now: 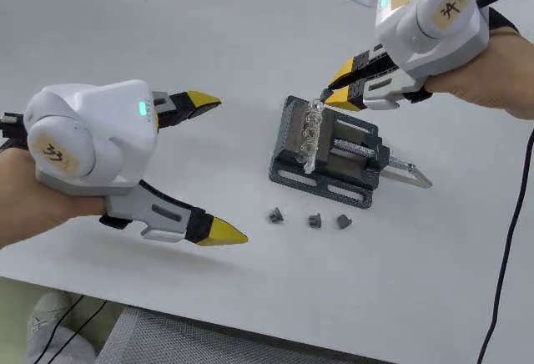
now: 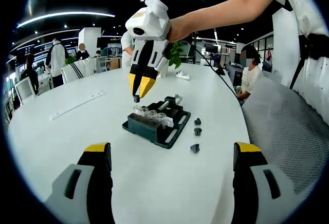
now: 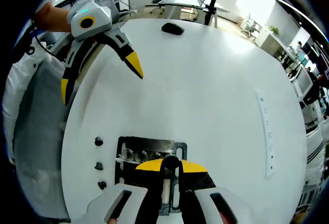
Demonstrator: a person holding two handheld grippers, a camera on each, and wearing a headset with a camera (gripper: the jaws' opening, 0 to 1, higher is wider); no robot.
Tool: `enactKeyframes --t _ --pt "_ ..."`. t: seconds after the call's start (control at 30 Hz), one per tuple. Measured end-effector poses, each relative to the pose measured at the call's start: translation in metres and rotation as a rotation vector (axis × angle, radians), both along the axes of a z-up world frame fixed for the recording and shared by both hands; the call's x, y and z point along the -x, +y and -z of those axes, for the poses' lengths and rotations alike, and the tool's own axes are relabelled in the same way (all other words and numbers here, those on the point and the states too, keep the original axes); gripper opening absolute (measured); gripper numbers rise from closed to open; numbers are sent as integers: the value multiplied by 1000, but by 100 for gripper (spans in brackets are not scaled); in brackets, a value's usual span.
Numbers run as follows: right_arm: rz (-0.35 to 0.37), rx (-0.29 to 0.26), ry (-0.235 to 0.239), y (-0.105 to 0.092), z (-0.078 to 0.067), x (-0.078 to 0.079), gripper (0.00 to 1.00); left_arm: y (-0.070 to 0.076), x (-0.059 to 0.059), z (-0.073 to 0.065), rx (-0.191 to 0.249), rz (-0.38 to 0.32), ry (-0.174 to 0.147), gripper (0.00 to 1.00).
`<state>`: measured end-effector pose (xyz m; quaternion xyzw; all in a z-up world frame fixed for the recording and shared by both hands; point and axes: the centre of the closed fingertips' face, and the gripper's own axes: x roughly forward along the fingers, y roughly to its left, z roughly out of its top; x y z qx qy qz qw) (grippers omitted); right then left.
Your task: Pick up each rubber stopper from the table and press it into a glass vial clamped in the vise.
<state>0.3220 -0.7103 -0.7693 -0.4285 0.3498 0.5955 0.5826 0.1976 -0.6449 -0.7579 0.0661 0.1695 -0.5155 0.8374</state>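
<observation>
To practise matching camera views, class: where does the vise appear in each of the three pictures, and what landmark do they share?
Head view: the vise sits right of centre, below the right gripper.
Left gripper view: the vise is at centre, under the right gripper.
Right gripper view: the vise is bottom centre, just beyond the jaws.
Shared landmark: three loose stoppers on the table beside the vise.

vials (image 1: 310, 130) in vise (image 1: 331, 182), 3 stoppers (image 1: 314, 220) — before it
</observation>
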Motion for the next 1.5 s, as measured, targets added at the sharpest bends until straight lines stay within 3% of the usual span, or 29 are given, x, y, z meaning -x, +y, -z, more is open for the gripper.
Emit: enactKeyframes --t 1.5 --pt "-24 49 26 -2 12 2 6 -1 -5 1 15 0 3 98"
